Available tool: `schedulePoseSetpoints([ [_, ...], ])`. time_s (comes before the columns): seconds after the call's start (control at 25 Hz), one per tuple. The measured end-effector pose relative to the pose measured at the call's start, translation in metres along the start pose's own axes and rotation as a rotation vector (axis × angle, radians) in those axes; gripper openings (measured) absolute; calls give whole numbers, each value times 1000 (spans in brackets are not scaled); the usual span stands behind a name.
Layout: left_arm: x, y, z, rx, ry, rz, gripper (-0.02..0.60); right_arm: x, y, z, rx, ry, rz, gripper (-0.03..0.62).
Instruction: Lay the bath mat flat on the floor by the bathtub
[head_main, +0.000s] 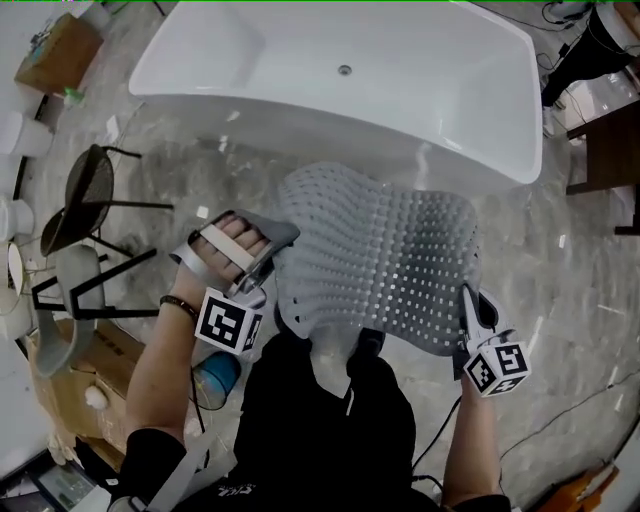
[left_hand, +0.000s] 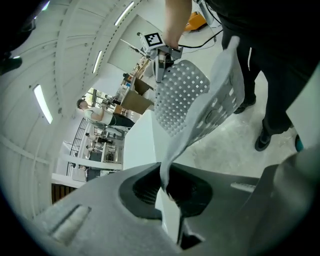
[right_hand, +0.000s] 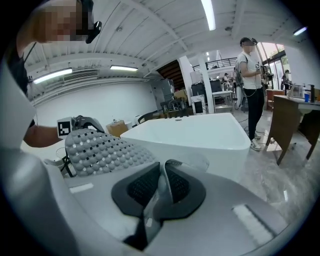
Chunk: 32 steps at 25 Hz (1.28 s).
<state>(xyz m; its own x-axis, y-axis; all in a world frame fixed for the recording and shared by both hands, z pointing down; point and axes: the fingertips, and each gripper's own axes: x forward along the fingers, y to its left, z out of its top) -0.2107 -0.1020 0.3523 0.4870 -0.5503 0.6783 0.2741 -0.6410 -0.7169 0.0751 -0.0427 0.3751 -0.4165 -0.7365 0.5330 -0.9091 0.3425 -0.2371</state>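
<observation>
A grey perforated bath mat (head_main: 385, 255) hangs spread in the air between both grippers, just in front of the white bathtub (head_main: 340, 75). My left gripper (head_main: 268, 262) is shut on the mat's left edge. My right gripper (head_main: 468, 300) is shut on its right edge. In the left gripper view the mat (left_hand: 187, 100) rises out of the closed jaws, its edge pinched at the gripper (left_hand: 164, 180). From the right gripper view the mat's studded face (right_hand: 102, 150) stretches left, its rim nipped in the gripper (right_hand: 161, 187), with the bathtub (right_hand: 200, 132) behind.
A black wire chair (head_main: 85, 200) and a grey stool (head_main: 65, 310) stand at the left on the marble floor (head_main: 560, 290). A cardboard box (head_main: 100, 380) lies lower left. A wooden table (head_main: 610, 150) is at the right. A person (right_hand: 252, 90) stands beyond the tub.
</observation>
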Motion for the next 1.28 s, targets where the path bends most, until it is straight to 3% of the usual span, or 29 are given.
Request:
schedulePoseSetpoints([
  [0.16, 42, -28, 12, -9, 10, 21, 17, 18, -28, -27, -20, -32, 16, 17],
  [0.44, 165, -87, 25, 37, -8, 35, 17, 69, -107, -99, 3, -88, -30, 17],
  [0.76, 291, -162, 14, 124, -32, 10, 17, 144, -197, -205, -4, -77, -79, 17],
  [0.96, 347, -198, -3, 174, -17, 13, 17, 186, -227, -254, 9, -84, -84, 17],
  [1.28, 409, -260, -16, 118, -26, -47, 17, 222, -263, -323, 28, -69, -92, 17],
])
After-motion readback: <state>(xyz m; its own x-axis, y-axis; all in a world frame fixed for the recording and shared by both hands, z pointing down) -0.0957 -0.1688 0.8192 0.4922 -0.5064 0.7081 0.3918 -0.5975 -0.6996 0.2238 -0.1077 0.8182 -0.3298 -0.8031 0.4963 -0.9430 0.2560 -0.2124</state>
